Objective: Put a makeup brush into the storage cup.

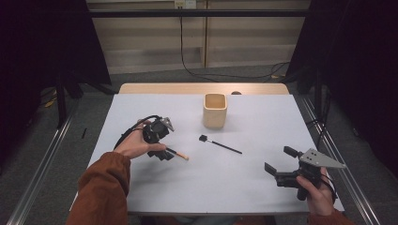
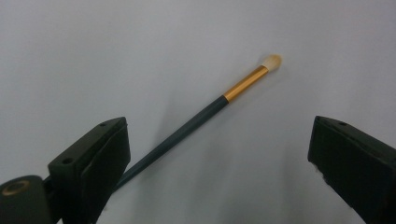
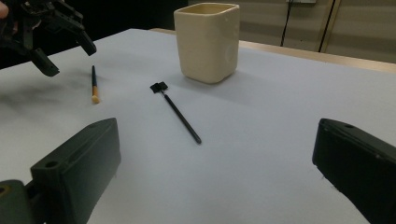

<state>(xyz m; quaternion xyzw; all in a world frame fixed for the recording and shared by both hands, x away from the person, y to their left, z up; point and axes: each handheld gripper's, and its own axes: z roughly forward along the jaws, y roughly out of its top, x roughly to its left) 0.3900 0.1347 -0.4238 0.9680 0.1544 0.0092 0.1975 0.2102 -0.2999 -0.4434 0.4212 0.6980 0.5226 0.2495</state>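
Pale grey table (image 1: 155,187): left gripper (image 2: 219,154), jaws wide, hovers at frame centre-left above the gold-banded brush (image 2: 205,109); closing off-centre may roll it. Right gripper (image 3: 217,163), lower right, also wide.

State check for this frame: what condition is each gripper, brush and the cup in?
Left gripper: open, jaws either side of the gold-banded brush, not closed on it.
Right gripper: open, holds nothing.
Gold-banded brush: lying flat on the table.
Black brush: lying flat, untouched.
Cup: upright; inside not visible.
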